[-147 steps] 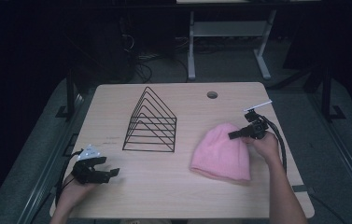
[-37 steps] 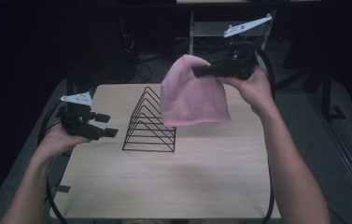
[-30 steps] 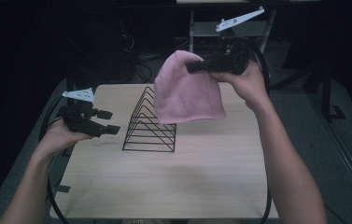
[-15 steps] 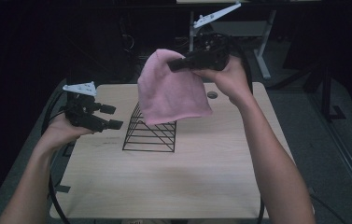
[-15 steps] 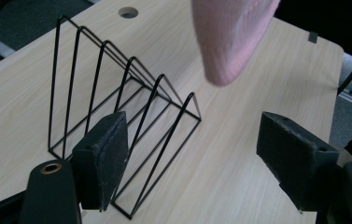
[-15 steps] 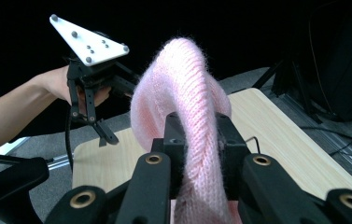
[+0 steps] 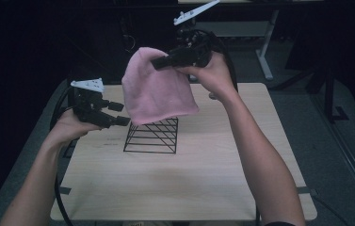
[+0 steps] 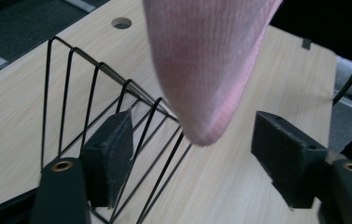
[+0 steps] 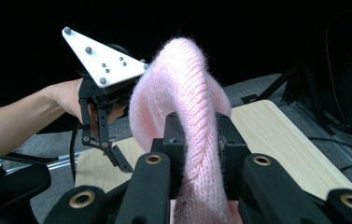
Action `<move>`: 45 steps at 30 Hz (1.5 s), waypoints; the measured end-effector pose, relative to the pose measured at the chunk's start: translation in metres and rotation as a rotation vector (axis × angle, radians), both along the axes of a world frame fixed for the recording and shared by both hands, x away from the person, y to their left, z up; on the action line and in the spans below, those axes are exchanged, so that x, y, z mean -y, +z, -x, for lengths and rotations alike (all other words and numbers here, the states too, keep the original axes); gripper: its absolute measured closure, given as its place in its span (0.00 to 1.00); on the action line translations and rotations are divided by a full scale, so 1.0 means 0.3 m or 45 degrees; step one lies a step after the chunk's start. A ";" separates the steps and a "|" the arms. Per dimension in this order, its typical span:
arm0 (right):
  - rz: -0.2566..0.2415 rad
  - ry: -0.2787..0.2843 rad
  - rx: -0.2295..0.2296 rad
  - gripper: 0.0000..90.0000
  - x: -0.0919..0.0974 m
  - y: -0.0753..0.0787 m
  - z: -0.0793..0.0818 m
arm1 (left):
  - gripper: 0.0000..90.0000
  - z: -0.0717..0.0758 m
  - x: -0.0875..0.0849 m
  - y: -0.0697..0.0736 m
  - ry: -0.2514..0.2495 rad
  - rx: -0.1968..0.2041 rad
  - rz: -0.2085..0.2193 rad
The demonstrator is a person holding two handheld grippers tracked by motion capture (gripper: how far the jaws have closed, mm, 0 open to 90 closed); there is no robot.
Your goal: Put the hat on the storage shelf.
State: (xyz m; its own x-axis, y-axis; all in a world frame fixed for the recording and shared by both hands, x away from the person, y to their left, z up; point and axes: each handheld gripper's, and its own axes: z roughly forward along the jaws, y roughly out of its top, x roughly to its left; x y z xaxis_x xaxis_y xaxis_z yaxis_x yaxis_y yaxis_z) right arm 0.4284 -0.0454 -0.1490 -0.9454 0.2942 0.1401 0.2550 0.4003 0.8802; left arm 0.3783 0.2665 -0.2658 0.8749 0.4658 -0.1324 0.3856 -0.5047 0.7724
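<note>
Pink beanie (image 7: 158, 92) hangs upper-center, pinched at its top by the right gripper (image 7: 163, 61), over the wire rack (image 7: 152, 135), left gripper (image 7: 118, 113) spread wide, jaws just narrowing around the hem, probably untouched; catch the hem before lowering; pale wood table (image 7: 203, 179), dark room.

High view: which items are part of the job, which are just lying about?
In the job:
- pink knit hat, clamped in the right gripper
- black wire rack beneath it
- left gripper, jaws open beside the hat

Lying about:
- desk frame behind the table
</note>
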 end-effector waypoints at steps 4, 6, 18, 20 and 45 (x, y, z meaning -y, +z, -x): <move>-0.003 0.006 -0.003 0.86 -0.015 0.003 -0.003 | 0.40 -0.013 -0.002 0.001 0.007 -0.023 0.021; -0.003 0.007 0.007 0.86 -0.017 0.004 -0.004 | 0.41 -0.020 -0.004 0.002 0.005 -0.029 0.028; -0.022 0.018 0.007 0.86 -0.065 0.021 -0.019 | 0.72 -0.069 -0.020 0.000 -0.005 -0.088 0.067; -0.015 0.018 0.017 0.87 -0.073 0.018 -0.023 | 0.80 -0.077 -0.031 -0.006 0.003 -0.100 0.071; -0.012 -0.035 -0.068 0.86 -0.060 -0.113 -0.103 | 0.90 -0.121 -0.038 -0.054 0.079 -0.086 -0.081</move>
State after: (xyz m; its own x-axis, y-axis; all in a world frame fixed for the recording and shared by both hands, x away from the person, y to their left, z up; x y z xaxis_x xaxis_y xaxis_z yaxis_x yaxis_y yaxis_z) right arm 0.4594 -0.0273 -0.1829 -0.9281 0.3182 0.1931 0.3126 0.3846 0.8686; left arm 0.4145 0.2779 -0.2821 0.8341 0.5283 -0.1585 0.4678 -0.5255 0.7106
